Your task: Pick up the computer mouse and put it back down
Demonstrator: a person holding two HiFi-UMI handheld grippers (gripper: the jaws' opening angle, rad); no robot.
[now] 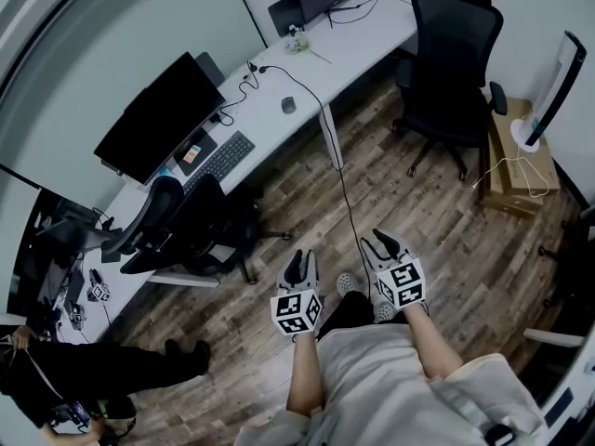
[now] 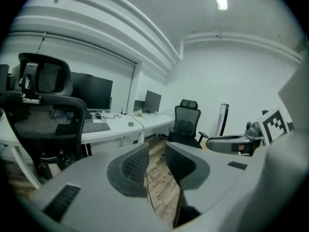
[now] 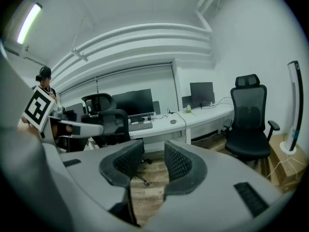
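We are locating the computer mouse point(image 1: 288, 104) on the white surface point(image 1: 363, 40). It is lying flat on a bare stretch near the front edge, untouched and well apart from both tools. A black cable point(image 1: 340, 179) is running past the mouse, dropping off the front edge and trailing across the wooden floor point(image 1: 446, 240).

Farther left along the surface, a keyboard point(image 1: 219, 161) is lying in front of a dark monitor point(image 1: 158, 114). A black desk chair point(image 1: 186, 226) is standing just beside that station. A second office chair point(image 1: 454, 54) is standing at the far right end of the surface.

We are holding the left tool point(image 1: 297, 260) and the right tool point(image 1: 381, 242) side by side over the floor, close to our body and pointing toward the surface. In the left gripper view, the left tool's jaws are standing a narrow gap apart, with only floor showing between the pads. In the right gripper view, the right tool's jaws are likewise standing apart and gripping nothing. In both gripper views, the mouse is showing as a small dark shape on the surface, far beyond the jaw tips.
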